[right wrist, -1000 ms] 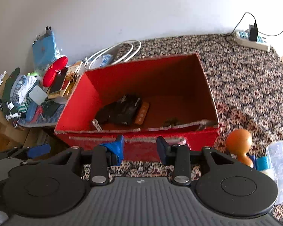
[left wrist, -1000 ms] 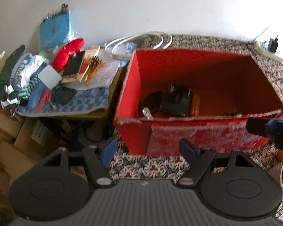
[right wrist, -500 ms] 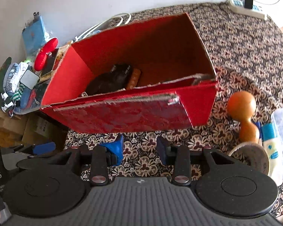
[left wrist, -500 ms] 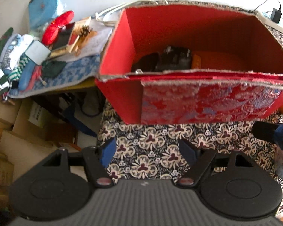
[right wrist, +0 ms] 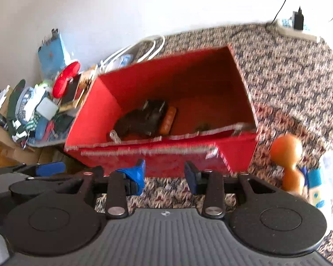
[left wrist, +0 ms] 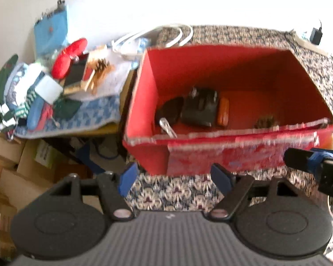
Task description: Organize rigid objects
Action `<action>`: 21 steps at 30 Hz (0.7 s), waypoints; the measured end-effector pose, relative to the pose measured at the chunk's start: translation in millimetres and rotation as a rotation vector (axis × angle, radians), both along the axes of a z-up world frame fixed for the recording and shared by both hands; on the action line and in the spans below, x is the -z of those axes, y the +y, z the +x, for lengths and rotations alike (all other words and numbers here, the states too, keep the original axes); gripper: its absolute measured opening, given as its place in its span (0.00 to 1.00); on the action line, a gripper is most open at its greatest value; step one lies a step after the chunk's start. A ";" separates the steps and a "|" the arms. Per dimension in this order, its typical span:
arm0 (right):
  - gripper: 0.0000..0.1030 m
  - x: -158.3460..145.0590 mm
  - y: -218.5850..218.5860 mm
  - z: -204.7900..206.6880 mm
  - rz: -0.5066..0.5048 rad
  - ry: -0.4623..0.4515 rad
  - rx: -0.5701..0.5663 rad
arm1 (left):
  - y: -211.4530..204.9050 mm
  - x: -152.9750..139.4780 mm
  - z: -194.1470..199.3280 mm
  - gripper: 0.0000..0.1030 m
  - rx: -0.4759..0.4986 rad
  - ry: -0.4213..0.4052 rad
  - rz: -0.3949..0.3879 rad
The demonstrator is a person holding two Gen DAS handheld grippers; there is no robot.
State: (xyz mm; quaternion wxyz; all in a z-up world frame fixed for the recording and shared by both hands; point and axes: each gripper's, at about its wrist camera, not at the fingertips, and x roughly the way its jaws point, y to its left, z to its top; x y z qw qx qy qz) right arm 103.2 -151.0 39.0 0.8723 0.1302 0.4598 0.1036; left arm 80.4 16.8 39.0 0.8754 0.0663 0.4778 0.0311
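A red cardboard box (left wrist: 222,66) stands open on the flower-patterned cloth. In it lie a black bulky object (left wrist: 199,107), an orange oblong piece (left wrist: 223,112), a small metal part (left wrist: 166,126) and a pine cone (left wrist: 265,122). My left gripper (left wrist: 174,177) hangs before the box's front wall, jaws wide open and empty. My right gripper (right wrist: 164,174) is also in front of the box (right wrist: 166,75), open by a narrower gap, nothing between its fingers. Its arm shows at the right (left wrist: 310,161) of the left wrist view. An orange gourd-shaped wooden piece (right wrist: 288,157) stands right of the box.
A blue and white bottle (right wrist: 317,184) lies beside the wooden piece. A side table (left wrist: 66,128) left of the box carries clothes, a red pouch (left wrist: 70,57) and a phone. A white cable (right wrist: 144,48) lies behind the box, a power strip (right wrist: 297,30) at the far right.
Half a second ago both views sat lower, facing the box's front wall; now they look down into the box again, as one second ago. Neither gripper's jaws have moved.
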 end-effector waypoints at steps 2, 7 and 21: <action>0.22 -1.0 -1.6 2.9 -0.002 -0.012 0.012 | 0.4 -4.8 5.3 0.79 -0.005 -0.017 0.001; 0.22 -0.8 -2.7 11.7 0.001 -0.022 0.020 | 0.6 -10.4 17.2 0.79 -0.009 -0.047 -0.011; 0.22 16.4 -5.5 55.4 -0.040 -0.059 0.077 | 6.8 6.5 64.4 0.79 -0.021 -0.072 -0.017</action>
